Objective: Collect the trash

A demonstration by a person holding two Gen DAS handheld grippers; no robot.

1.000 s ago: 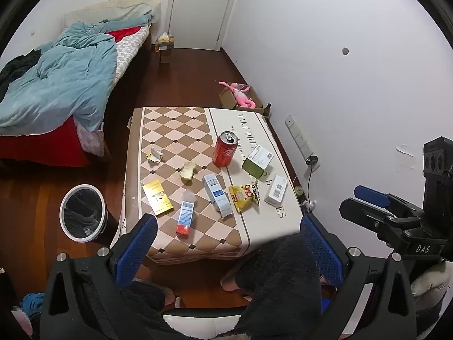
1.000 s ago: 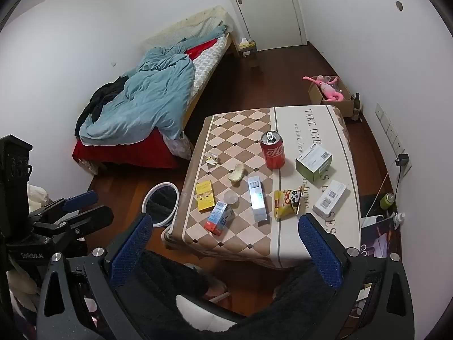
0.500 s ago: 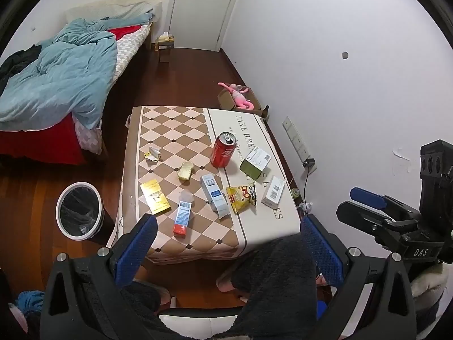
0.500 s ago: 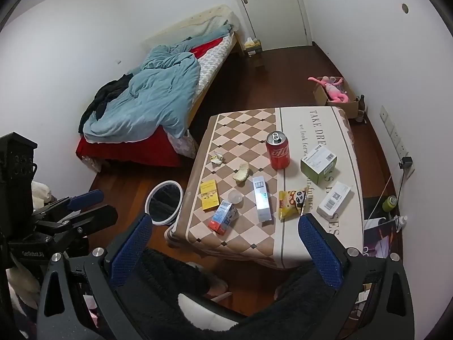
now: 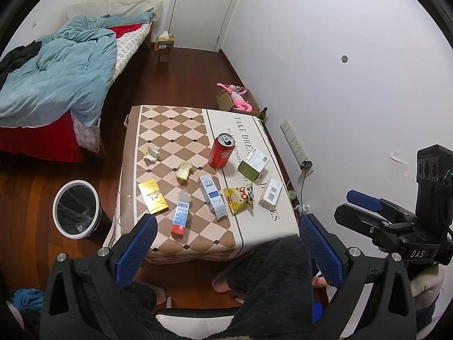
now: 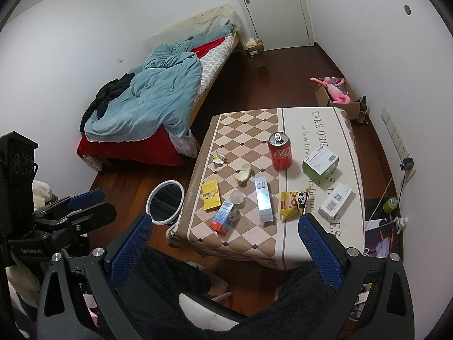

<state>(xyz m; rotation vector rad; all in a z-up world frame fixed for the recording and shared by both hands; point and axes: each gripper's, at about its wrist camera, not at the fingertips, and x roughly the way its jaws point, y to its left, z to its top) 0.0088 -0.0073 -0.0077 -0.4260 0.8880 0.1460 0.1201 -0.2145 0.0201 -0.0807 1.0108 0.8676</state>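
A low table (image 5: 181, 119) with a checkered cloth holds trash: a red soda can (image 5: 221, 154), a green box (image 5: 252, 164), a white box (image 5: 270, 193), a yellow snack bag (image 5: 238, 199), a blue-white carton (image 5: 212, 197), a small red-blue carton (image 5: 180, 219), a yellow box (image 5: 153, 196), a bread piece (image 5: 184, 170) and a crumpled wrapper (image 5: 151, 153). A white bin (image 5: 76, 212) stands on the floor left of the table. My left gripper (image 5: 226, 243) and right gripper (image 6: 223, 246) are open and empty, held high in front of the table's near edge.
A bed (image 5: 56, 65) with a blue quilt is at the left. A cardboard box with a pink toy (image 5: 237, 100) sits by the right wall. The door (image 5: 201, 8) is at the far end. The person's dark-sleeved legs fill the bottom of both views.
Both cameras have drifted slightly back and up, so the table sits a little lower and smaller in view. Nothing on the table has moved.
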